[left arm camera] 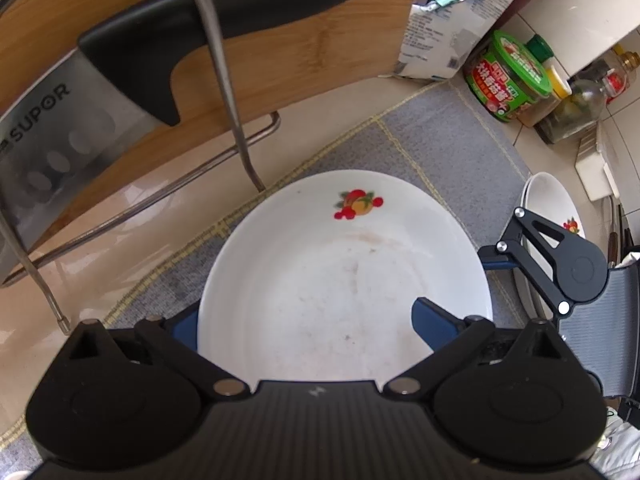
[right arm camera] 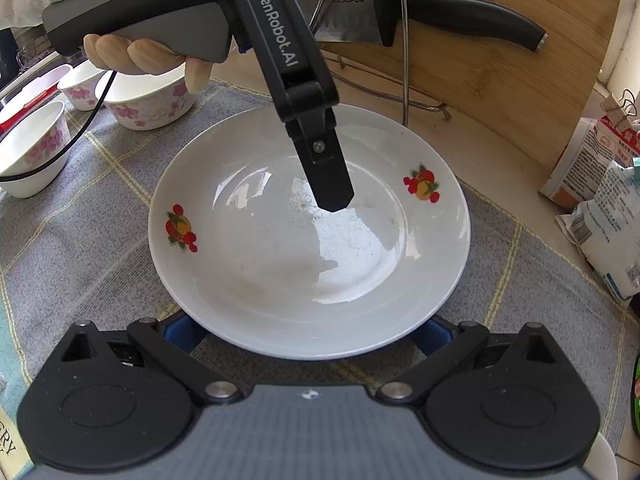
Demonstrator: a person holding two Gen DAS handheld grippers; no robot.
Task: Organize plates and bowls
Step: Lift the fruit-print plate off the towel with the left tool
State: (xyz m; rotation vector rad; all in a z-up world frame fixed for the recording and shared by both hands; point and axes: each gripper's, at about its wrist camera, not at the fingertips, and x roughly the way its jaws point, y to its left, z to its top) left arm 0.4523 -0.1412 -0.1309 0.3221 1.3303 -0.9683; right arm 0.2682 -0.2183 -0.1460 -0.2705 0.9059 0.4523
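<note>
Plate (right arm camera: 308, 236) is straddled by the wide-open left claw (left arm camera: 316, 320), nothing gripped; right claw (right arm camera: 308, 332) spread at its 6 o'clock rim, poised for stacking.

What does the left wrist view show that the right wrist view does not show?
Only the left wrist view shows a green-lidded jar and a second plate at the right. Only the right wrist view shows the flowered bowls and a gloved hand. Both show the white plate, the knife and the checked cloth.
</note>
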